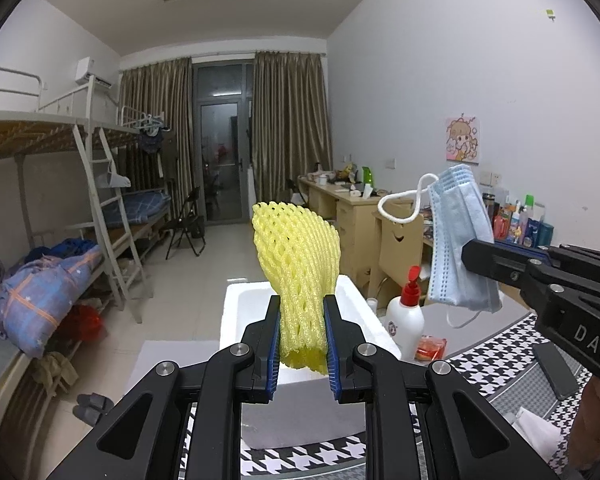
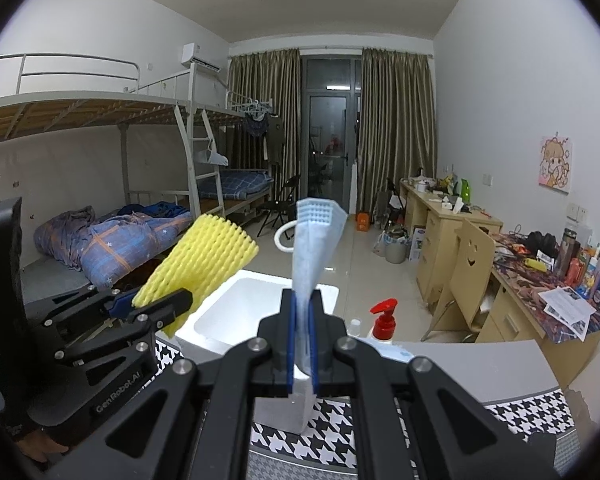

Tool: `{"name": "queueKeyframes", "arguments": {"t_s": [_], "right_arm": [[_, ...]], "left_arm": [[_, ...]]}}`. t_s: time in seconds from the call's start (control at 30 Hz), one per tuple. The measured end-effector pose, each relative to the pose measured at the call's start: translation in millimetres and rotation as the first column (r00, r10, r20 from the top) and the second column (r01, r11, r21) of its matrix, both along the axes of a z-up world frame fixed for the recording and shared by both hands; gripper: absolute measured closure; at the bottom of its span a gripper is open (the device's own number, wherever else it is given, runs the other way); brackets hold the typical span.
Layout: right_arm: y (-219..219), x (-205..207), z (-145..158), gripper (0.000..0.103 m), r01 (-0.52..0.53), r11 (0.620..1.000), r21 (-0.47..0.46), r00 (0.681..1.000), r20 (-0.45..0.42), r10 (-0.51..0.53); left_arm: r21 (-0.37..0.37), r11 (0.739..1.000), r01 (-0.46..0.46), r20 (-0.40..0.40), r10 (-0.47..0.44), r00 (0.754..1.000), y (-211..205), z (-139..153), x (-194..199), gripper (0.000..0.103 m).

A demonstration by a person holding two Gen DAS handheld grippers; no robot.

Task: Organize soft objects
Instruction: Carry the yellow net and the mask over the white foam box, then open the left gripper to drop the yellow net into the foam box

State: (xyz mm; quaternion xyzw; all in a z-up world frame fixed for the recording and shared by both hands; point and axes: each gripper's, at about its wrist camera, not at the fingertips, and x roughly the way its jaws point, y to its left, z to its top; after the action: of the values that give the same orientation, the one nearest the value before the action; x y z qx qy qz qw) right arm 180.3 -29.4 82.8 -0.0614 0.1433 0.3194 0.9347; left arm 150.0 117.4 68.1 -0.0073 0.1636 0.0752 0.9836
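My left gripper (image 1: 302, 320) is shut on a yellow foam fruit net (image 1: 296, 264) and holds it upright above the white foam box (image 1: 360, 312). In the right wrist view the net (image 2: 198, 264) and left gripper (image 2: 156, 304) are at the left, beside the box (image 2: 220, 320). My right gripper (image 2: 302, 320) is shut on a blue face mask (image 2: 314, 248), held upright over the box. In the left wrist view the mask (image 1: 460, 240) hangs from the right gripper (image 1: 476, 256) at the right, its white ear loop (image 1: 404, 204) sticking out.
A white pump bottle with a red top (image 1: 406, 316) (image 2: 384, 320) stands right of the box on the houndstooth cloth (image 1: 492, 360). A small orange packet (image 1: 431, 348) and a dark phone (image 1: 554, 368) lie nearby. Bunk beds (image 2: 100, 220) are left, desks (image 2: 452, 220) right.
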Motion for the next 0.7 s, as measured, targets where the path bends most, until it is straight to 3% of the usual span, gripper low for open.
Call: {"name": "queueKeyframes", "arguments": {"t_s": [0.7], "right_arm": [[23, 32, -3, 0.094, -0.002, 1.000, -0.011, 0.995, -0.101, 0.001]], "left_arm": [[-0.036, 0.999, -0.003, -0.067, 0.000, 0.998, 20, -8, 45, 0.083]]}}
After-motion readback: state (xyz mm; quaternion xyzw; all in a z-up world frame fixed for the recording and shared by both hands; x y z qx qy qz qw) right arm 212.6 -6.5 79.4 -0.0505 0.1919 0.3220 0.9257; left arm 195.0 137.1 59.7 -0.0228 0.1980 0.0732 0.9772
